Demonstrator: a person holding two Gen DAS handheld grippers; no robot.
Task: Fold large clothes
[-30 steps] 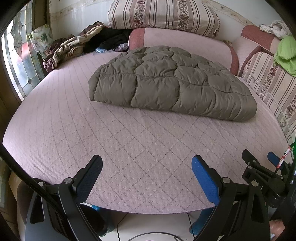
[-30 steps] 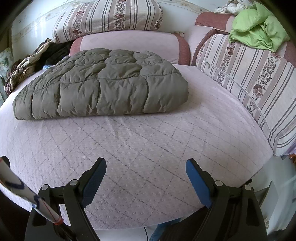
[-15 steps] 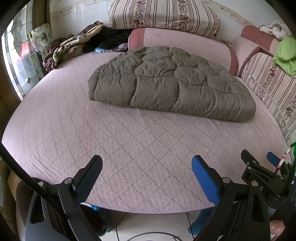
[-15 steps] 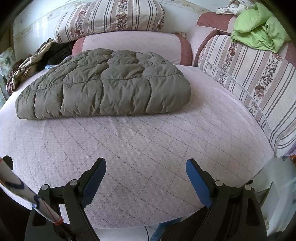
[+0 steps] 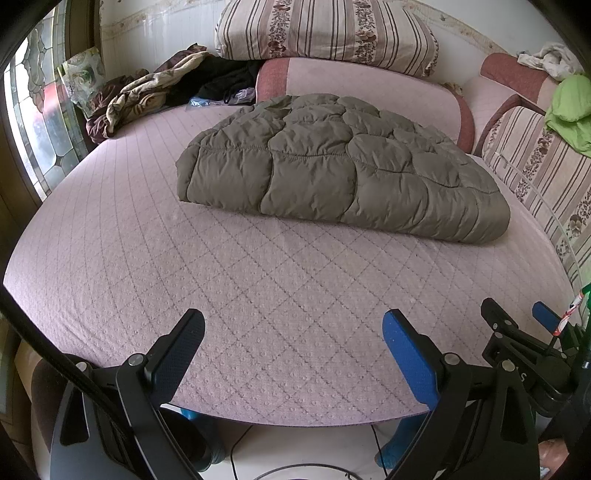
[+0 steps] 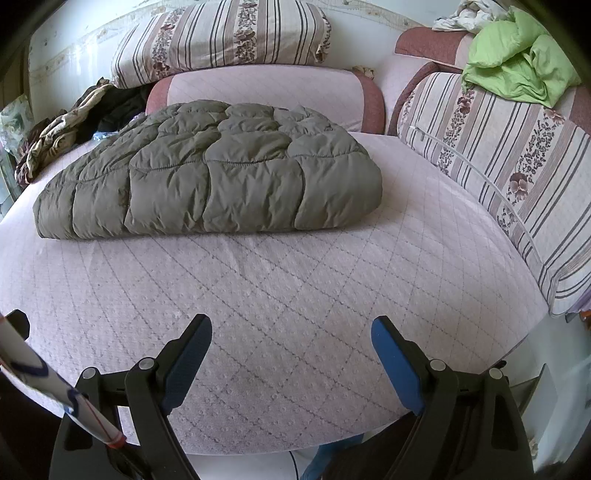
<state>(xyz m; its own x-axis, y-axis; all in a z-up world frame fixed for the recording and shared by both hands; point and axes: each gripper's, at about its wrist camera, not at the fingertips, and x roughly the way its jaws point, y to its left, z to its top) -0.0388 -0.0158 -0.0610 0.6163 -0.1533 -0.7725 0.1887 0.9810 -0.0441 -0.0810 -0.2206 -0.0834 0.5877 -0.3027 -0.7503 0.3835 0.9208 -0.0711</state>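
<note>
A large olive-grey quilted down coat (image 5: 340, 166) (image 6: 221, 170) lies folded into a thick bundle on the pink quilted bed (image 5: 258, 280) (image 6: 295, 280), toward the headboard. My left gripper (image 5: 293, 325) hovers open over the bed's near edge, well short of the coat, with nothing between its fingers. In the right wrist view my right gripper (image 6: 291, 328) is likewise open and empty above the near edge. The right gripper's black frame (image 5: 517, 339) also shows at the lower right of the left wrist view.
Striped floral cushions (image 5: 325, 33) (image 6: 517, 147) line the headboard and right side. A heap of dark and patterned clothes (image 5: 147, 92) lies at the back left by a stained-glass window (image 5: 37, 122). A green garment (image 6: 517, 59) rests on the right cushion. The floor (image 5: 295, 450) shows below the bed edge.
Both views have drifted slightly closer to the bed and coat; the coat itself lies unmoved and both grippers stay open.
</note>
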